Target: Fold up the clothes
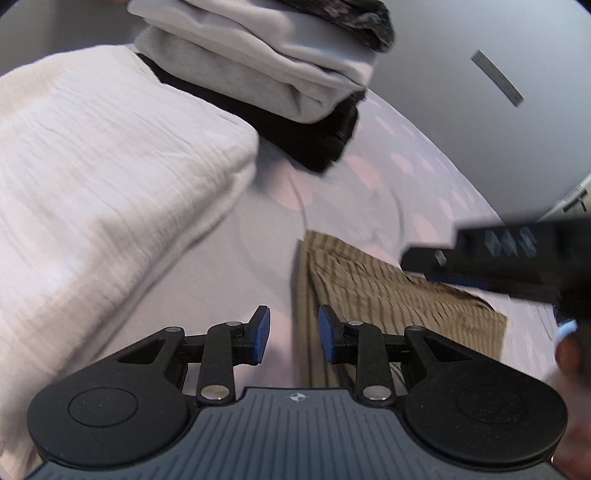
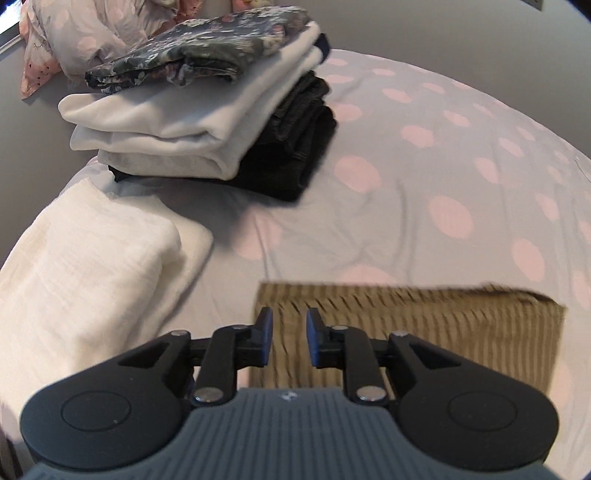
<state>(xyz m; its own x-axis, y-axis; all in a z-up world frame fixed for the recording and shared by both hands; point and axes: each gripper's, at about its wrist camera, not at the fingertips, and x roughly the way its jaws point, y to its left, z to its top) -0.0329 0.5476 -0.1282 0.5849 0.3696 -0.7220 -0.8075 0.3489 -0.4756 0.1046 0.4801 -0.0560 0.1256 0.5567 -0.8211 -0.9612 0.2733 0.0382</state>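
A folded tan striped garment point(image 1: 388, 295) lies flat on the dotted bedsheet point(image 1: 369, 177); it also shows in the right wrist view point(image 2: 424, 325). My left gripper point(image 1: 294, 334) is open and empty, hovering over the garment's left edge. My right gripper point(image 2: 289, 338) is open and empty, just above the garment's near left part. The right gripper's black body point(image 1: 509, 262) shows at the right in the left wrist view, above the garment.
A folded white textured cloth point(image 1: 103, 192) lies to the left, also in the right wrist view point(image 2: 92, 266). Behind it stands a stack of folded clothes point(image 2: 207, 122): black at the bottom, white in the middle, a dark floral piece on top. Pillows point(image 2: 92, 33) lie at the far left.
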